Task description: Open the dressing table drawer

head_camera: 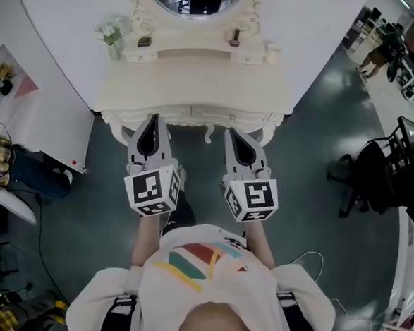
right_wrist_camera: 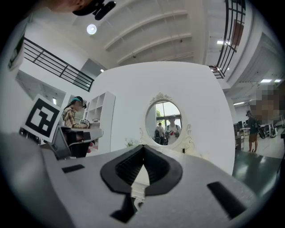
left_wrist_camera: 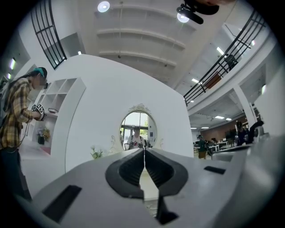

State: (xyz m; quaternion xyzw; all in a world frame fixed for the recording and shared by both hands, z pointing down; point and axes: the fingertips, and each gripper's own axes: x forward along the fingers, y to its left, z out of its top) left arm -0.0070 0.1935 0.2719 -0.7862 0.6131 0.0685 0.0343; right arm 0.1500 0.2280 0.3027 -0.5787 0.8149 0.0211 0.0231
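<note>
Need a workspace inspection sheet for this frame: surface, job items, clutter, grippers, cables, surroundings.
Surface: cream dressing table top, mostly bare.
Job's things: drawer in the table front, looks closed.
Clutter: small potted plant and a few small items on the rear shelf below the oval mirror.
Grippers: left gripper and right gripper both shut, empty, pointed at the table front.
Cables: white cable on the floor at right; dark cable at left.
Surroundings: black office chair; person in plaid shirt; curved white wall.

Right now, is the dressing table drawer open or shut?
Shut. In the head view the drawer front lies flush under the top of the dressing table; nothing juts out.
</note>
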